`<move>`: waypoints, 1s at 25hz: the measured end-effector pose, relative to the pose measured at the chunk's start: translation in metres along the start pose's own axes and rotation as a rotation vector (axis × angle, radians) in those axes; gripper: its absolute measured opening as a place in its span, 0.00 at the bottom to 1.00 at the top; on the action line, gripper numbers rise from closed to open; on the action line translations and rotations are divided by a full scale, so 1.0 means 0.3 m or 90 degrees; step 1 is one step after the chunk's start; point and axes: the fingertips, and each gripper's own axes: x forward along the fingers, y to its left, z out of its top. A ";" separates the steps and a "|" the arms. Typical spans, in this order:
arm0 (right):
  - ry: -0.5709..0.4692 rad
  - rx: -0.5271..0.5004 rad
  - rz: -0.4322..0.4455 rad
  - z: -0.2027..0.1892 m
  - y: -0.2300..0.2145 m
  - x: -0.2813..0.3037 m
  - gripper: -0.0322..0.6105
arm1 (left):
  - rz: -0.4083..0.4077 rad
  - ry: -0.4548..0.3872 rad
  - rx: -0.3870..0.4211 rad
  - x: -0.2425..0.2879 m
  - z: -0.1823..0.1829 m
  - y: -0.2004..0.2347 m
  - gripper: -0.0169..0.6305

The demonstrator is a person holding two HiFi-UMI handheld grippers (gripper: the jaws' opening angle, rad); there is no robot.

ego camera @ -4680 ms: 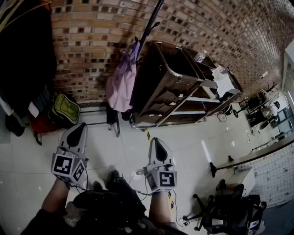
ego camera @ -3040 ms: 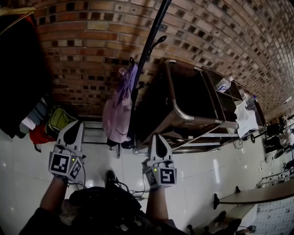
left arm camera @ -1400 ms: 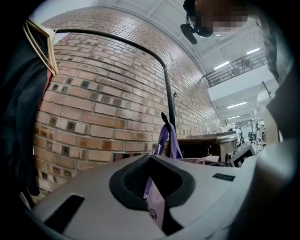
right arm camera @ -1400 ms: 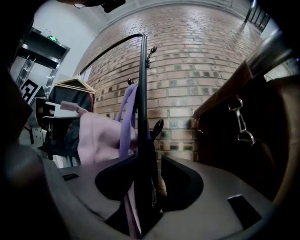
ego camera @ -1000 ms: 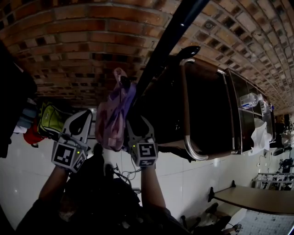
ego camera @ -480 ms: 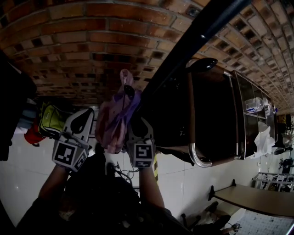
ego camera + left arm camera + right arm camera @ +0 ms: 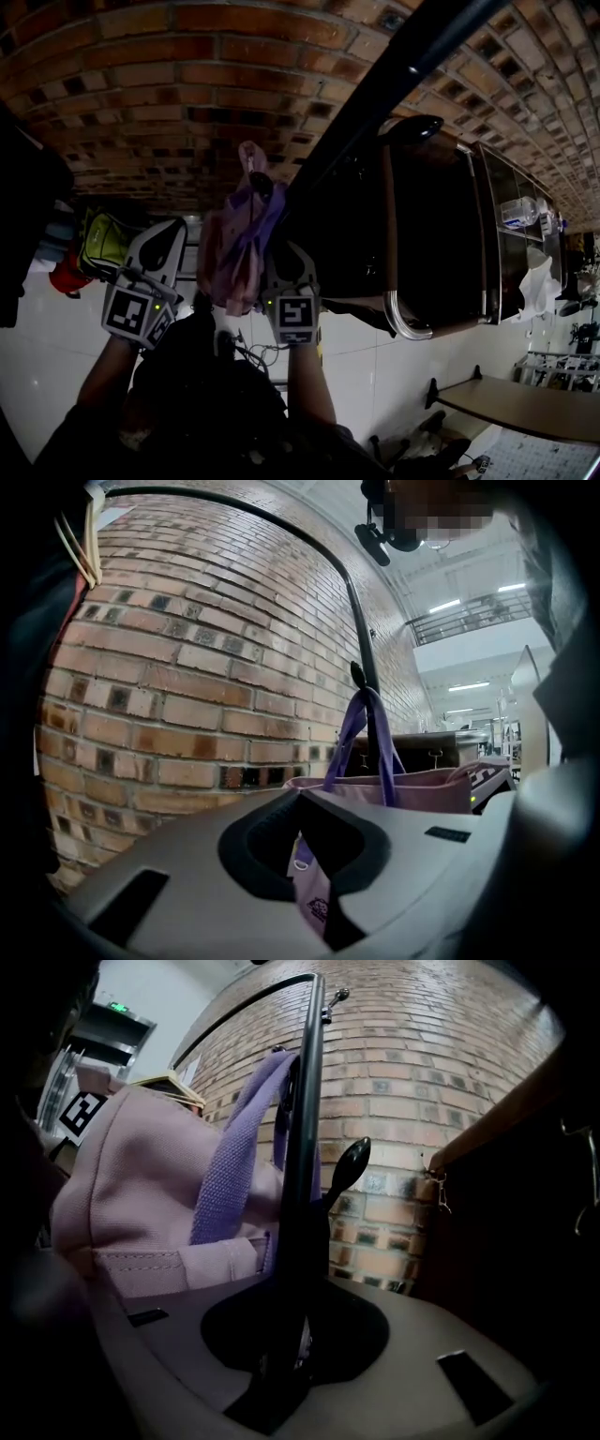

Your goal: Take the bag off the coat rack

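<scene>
Currently pink bag [image 7: 232, 258] hangs by purple straps [image 7: 266, 212] from hook [image 7: 262, 186] on black coat rack [image 7: 375, 103], against brick wall [image 7: 141, 94]. Left claw [image 7: 172, 228] sits just left of bag, right claw [image 7: 287, 249] just right, beside rack. Both claws' jaws together, clamping nothing.

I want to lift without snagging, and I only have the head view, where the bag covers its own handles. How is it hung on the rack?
Observer: In the left gripper view, both purple straps of the bag run up and meet over one black hook on the pole.
Operator: And where does my right gripper sit against that pole?
Observer: In the right gripper view, the pole runs up the middle of the picture, in line with the jaws of the right gripper. The bag sits close to the pole's left.
</scene>
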 end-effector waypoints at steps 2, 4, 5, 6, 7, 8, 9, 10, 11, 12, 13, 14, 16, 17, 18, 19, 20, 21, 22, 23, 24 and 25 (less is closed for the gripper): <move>0.013 0.000 0.002 -0.003 0.001 -0.003 0.13 | 0.002 -0.001 -0.005 -0.005 -0.001 -0.002 0.05; 0.013 0.024 0.007 -0.003 0.001 -0.006 0.10 | 0.001 -0.002 -0.008 -0.010 -0.002 -0.011 0.05; 0.001 0.048 0.009 0.000 -0.002 -0.010 0.10 | 0.001 -0.002 -0.008 -0.013 -0.002 -0.016 0.05; -0.015 0.074 0.010 0.005 -0.006 -0.017 0.10 | 0.000 -0.002 -0.007 -0.016 -0.001 -0.022 0.05; -0.029 0.096 0.012 0.011 -0.009 -0.024 0.10 | -0.001 -0.003 -0.006 -0.019 0.000 -0.025 0.05; -0.038 0.110 0.017 0.017 -0.009 -0.032 0.10 | -0.001 -0.004 -0.006 -0.021 0.002 -0.026 0.05; -0.043 0.122 0.023 0.025 -0.009 -0.039 0.10 | 0.000 -0.005 -0.006 -0.024 0.003 -0.025 0.05; -0.045 0.135 0.030 0.034 -0.008 -0.046 0.09 | 0.002 -0.005 -0.007 -0.027 0.005 -0.023 0.05; -0.048 0.149 0.035 0.044 -0.008 -0.053 0.09 | 0.003 -0.005 -0.008 -0.029 0.007 -0.021 0.05; -0.051 0.157 0.037 0.054 -0.010 -0.060 0.09 | 0.004 -0.005 -0.008 -0.031 0.010 -0.020 0.05; -0.055 0.159 0.036 0.063 -0.012 -0.067 0.09 | 0.004 -0.005 -0.008 -0.034 0.013 -0.018 0.05; -0.058 0.156 0.035 0.073 -0.013 -0.073 0.09 | 0.005 -0.006 -0.008 -0.036 0.016 -0.016 0.05; -0.064 0.159 0.035 0.093 -0.012 -0.085 0.09 | 0.005 -0.009 -0.009 -0.043 0.019 -0.010 0.05; -0.066 0.167 0.035 0.104 -0.010 -0.090 0.09 | 0.005 -0.010 -0.009 -0.047 0.020 -0.008 0.05; -0.067 0.174 0.035 0.115 -0.008 -0.094 0.09 | 0.005 -0.012 -0.010 -0.050 0.021 -0.007 0.05; -0.070 0.181 0.037 0.124 -0.006 -0.096 0.09 | 0.004 -0.013 -0.010 -0.052 0.024 -0.006 0.05; -0.075 0.189 0.041 0.132 -0.004 -0.098 0.09 | 0.002 -0.014 -0.010 -0.054 0.027 -0.007 0.05; -0.080 0.197 0.047 0.140 -0.002 -0.099 0.09 | 0.000 -0.014 -0.009 -0.055 0.030 -0.008 0.05; -0.086 0.203 0.051 0.148 -0.001 -0.100 0.09 | -0.002 -0.014 -0.007 -0.055 0.033 -0.009 0.05; -0.092 0.209 0.054 0.155 -0.003 -0.101 0.09 | -0.005 -0.015 -0.005 -0.054 0.036 -0.010 0.05; -0.098 0.216 0.056 0.159 -0.007 -0.101 0.09 | -0.007 -0.016 -0.004 -0.052 0.040 -0.009 0.05; -0.101 0.223 0.060 0.162 -0.010 -0.100 0.09 | -0.009 -0.017 -0.004 -0.049 0.044 -0.007 0.05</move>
